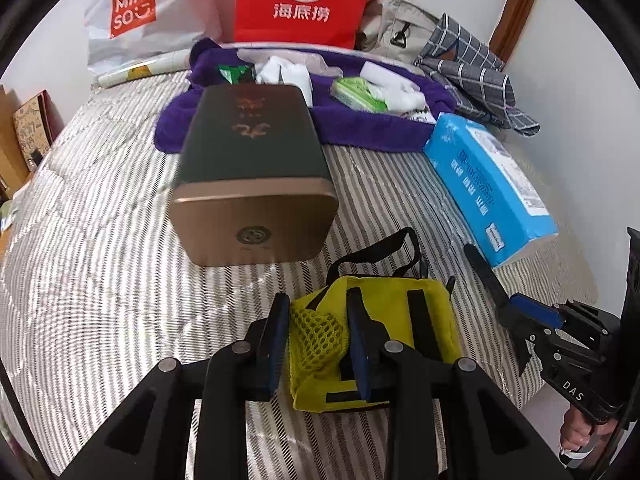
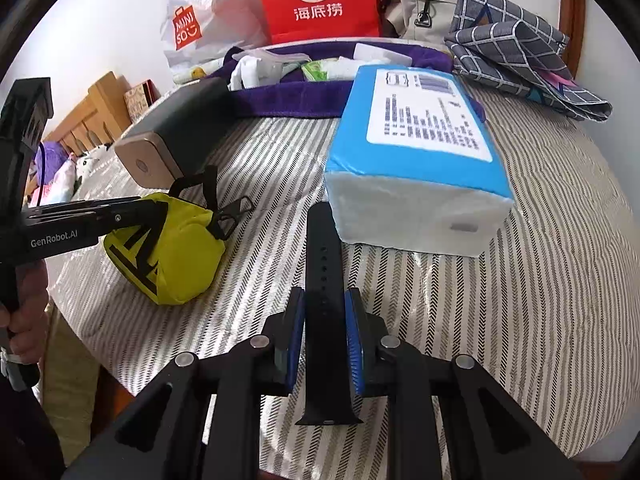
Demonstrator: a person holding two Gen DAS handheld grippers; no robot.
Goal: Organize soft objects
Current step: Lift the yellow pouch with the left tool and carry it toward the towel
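While both grippers are held low over a bed covered by a grey-and-white striped quilt (image 1: pixel 100 240), each is closed on a soft item. The left gripper (image 1: pixel 318 340) is clamped on a small yellow-green fabric pouch with a mesh panel and black straps (image 1: pixel 384 320); its blue-padded fingers (image 1: pixel 276 344) pinch the mesh end, and the pouch rests on the quilt. In the right wrist view the same pouch (image 2: pixel 172 252) is seen at the left, with the left gripper (image 2: pixel 152 208) reaching into it from the side.

The right gripper (image 2: pixel 325 336) is clamped on a long black rubber watch strap with punched holes (image 2: pixel 323 264), which runs lengthwise between its blue pads (image 2: pixel 354 344) and stretches forward along the quilt. The far end of the strap lies just beside a blue plastic-wrapped pack of white paper tissues (image 2: pixel 416 160). From the left wrist view the right gripper (image 1: pixel 516 312) is seen at the right edge holding the strap (image 1: pixel 484 272), near the tissue pack (image 1: pixel 488 184).

Beyond the pouch, a dark green rectangular tin with a gold lid (image 1: pixel 252 184) lies on its side. Behind it, a purple towel (image 1: pixel 360 128) is spread, with white cloths and green packets piled on it. A grey checked cloth (image 1: pixel 472 76) is bunched at the far right. A red paper bag (image 1: pixel 300 0) and a white plastic shopping bag (image 1: pixel 136 16) are propped against the wall.
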